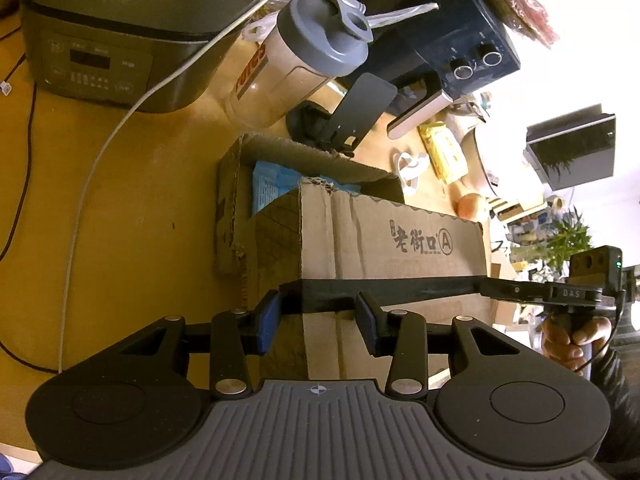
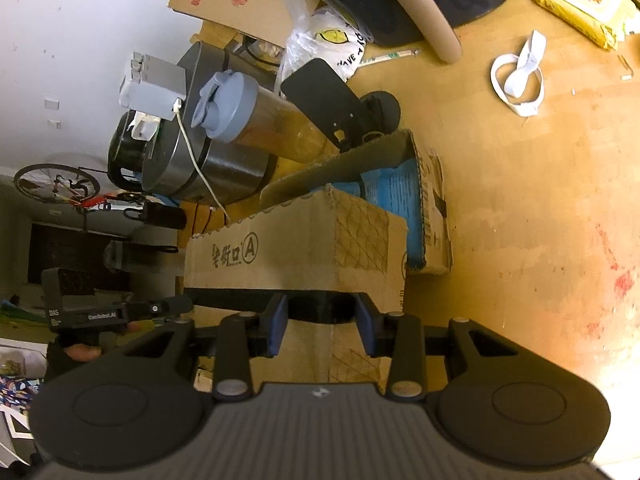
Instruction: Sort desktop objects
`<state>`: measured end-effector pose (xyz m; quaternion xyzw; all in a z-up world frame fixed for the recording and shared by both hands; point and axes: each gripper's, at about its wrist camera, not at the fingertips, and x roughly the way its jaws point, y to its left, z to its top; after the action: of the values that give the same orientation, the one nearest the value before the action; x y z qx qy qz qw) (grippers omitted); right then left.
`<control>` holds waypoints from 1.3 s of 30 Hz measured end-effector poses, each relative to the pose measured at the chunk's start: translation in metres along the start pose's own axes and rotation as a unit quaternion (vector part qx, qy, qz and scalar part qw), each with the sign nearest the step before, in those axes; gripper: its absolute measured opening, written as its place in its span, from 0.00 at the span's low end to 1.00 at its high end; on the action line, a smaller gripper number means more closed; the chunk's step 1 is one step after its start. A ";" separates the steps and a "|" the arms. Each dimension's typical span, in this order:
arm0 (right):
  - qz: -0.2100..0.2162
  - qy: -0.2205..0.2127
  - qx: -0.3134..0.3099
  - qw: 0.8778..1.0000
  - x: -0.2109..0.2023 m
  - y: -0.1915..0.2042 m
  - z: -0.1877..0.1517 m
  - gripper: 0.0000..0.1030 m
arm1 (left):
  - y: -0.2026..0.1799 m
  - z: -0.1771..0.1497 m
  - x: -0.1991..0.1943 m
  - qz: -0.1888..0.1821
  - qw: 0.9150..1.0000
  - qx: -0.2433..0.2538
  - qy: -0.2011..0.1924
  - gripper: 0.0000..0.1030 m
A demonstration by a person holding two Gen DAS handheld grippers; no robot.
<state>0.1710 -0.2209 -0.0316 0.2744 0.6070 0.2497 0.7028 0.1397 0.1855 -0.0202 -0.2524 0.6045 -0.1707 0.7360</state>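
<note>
An open cardboard box stands on the orange table, with a printed flap turned toward both cameras. A blue packet lies inside it. My left gripper is at the flap's near edge, jaws apart and holding nothing. My right gripper is at the same edge and equally open. In each view a long black bar runs in from the other gripper and ends at my fingertips. A hand holds the right tool.
Behind the box stand a grey-lidded shaker bottle and a black phone stand. A rice cooker with a white cable sits at left. A yellow wipes pack, white strap and cardboard tube lie beyond.
</note>
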 end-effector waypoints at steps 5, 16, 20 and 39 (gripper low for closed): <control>-0.002 -0.008 -0.007 1.000 0.001 0.001 0.012 0.31 | -0.002 0.009 0.001 0.001 1.000 0.003 -0.005 0.38; 0.000 -0.019 -0.009 1.000 0.003 -0.002 0.031 0.31 | -0.002 0.025 0.006 0.002 1.000 0.005 -0.011 0.38; 0.001 -0.021 -0.009 1.000 0.005 -0.001 0.035 0.31 | -0.002 0.031 0.007 0.003 1.000 0.007 -0.013 0.38; -0.002 -0.038 -0.011 0.999 0.011 0.000 0.057 0.30 | -0.005 0.061 0.010 0.012 0.999 0.024 -0.021 0.38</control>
<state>0.2294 -0.2177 -0.0333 0.2744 0.5780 0.2442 0.7287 0.2011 0.1865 -0.0166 -0.2309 0.5875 -0.1706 0.7566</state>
